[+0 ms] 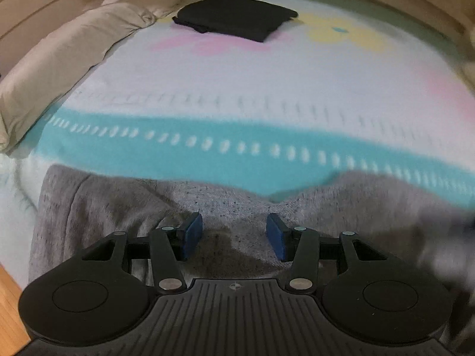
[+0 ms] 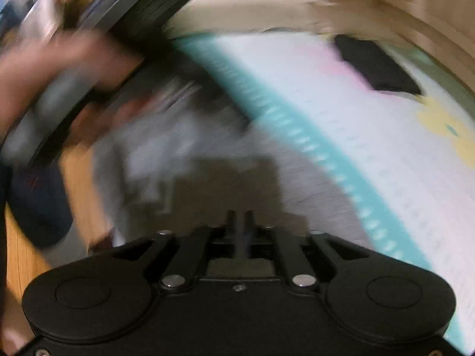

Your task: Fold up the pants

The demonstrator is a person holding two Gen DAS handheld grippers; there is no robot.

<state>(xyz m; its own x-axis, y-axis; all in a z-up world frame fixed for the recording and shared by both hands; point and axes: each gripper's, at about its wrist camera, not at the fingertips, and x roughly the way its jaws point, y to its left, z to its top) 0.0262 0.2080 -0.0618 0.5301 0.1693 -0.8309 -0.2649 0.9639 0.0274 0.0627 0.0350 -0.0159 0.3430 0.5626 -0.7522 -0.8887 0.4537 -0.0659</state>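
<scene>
**Grey pants at near edge of bed, both hand-held grippers over them**

Landmark: the teal stripe [image 1: 207, 160] running across the blanket [image 1: 252, 89] on the bed.

Left wrist view, left to right:
- Beige pillow [image 1: 59, 59] is lying on the far-left side of the stripe, along the bed edge.
- Grey pants [image 1: 104, 207] are lying on the near side of the stripe, their far edge overlapping it.
- Left hand-held gripper [image 1: 234, 235] is hovering over the pants, near side of the stripe. Blue pads [image 1: 191, 234] are standing moderately apart; no cloth is pinched between them, fabric is only showing below the gap.
- Folded dark garment [image 1: 234, 16] is sitting well beyond the stripe, at the far end of the bed.

Right wrist view, heavily blurred, left to right:
- A person's hand [image 2: 44, 68] is showing on the near-left side of the stripe, gripping the other tool.
- Right hand-held gripper [image 2: 240, 228] is pointing at the grey pants on the near side of the stripe. Fingers are standing almost together, narrow slit between them; can't tell whether any fabric is caught in it.
- Dark garment is lying far beyond the stripe, upper right.
</scene>
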